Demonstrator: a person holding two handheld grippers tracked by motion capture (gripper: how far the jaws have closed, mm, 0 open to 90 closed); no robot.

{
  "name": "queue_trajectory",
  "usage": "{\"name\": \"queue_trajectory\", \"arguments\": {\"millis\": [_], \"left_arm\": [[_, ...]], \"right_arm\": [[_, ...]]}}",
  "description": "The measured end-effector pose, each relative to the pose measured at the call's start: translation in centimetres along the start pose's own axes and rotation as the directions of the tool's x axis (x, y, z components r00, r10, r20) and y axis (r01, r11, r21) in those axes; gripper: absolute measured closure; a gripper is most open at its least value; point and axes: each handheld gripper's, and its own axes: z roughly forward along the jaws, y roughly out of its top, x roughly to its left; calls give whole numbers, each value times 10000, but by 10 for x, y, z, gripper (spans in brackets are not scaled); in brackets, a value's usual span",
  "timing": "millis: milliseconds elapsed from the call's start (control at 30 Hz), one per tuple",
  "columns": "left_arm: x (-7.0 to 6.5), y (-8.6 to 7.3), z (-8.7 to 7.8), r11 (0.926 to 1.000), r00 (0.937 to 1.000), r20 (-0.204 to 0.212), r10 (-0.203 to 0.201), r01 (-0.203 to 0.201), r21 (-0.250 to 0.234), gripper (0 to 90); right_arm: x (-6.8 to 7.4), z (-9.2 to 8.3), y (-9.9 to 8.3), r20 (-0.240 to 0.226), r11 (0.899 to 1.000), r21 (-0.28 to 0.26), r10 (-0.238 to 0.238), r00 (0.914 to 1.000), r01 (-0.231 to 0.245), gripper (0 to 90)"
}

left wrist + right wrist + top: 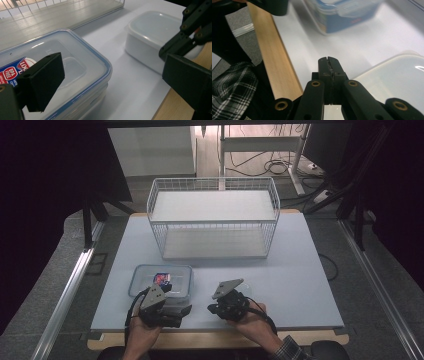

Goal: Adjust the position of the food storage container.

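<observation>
A clear plastic box with a blue-rimmed lid (162, 279) (60, 65) lies at the table's front left, a red and blue label on its lid. My left gripper (172, 297) (112, 82) is open wide over the box's near corner, one jaw above the lid and the other off to its side. A white lidded box (155, 37) (397, 80) sits just to the right of the clear one. My right gripper (210, 309) (329, 62) is shut with nothing between its jaws. It hangs low over the table beside the white box and points toward the clear box (344, 15).
A white wire basket (215, 217) with a flat shelf stands at the back middle of the pale table (300, 270). The table's wooden front edge (272, 67) runs close by my right gripper, and a plaid sleeve (232, 85) lies beyond it.
</observation>
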Motion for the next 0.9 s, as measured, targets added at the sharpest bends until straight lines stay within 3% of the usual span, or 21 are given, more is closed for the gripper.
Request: {"name": "queue_trajectory", "arguments": {"millis": [200, 500, 733, 833, 867, 900], "left_arm": [[-1, 0, 1, 10000, 10000, 8, 50, -50, 44, 41], [-2, 0, 2, 10000, 10000, 49, 70, -71, 48, 41], [-1, -1, 1, 9999, 9999, -70, 86, -85, 71, 60], [-2, -1, 1, 9998, 9997, -202, 164, -162, 87, 60], [-2, -1, 1, 9998, 9997, -199, 149, -147, 99, 59], [-1, -1, 1, 9998, 9998, -179, 113, -110, 141, 59]], "right_arm": [[-22, -15, -15, 513, 9978, -91, 654, 9965, -650, 897], [-47, -27, -27, 1143, 9927, -183, 1204, 9861, -1191, 896], [-70, -43, -42, 1888, 9821, -385, 1881, 9638, -1842, 896], [-81, -51, -50, 2234, 9746, -491, 2240, 9486, -2185, 895], [-88, -56, -55, 2462, 9691, -597, 2466, 9373, -2393, 895], [-88, -56, -55, 2462, 9691, -597, 2466, 9373, -2393, 895]]}}
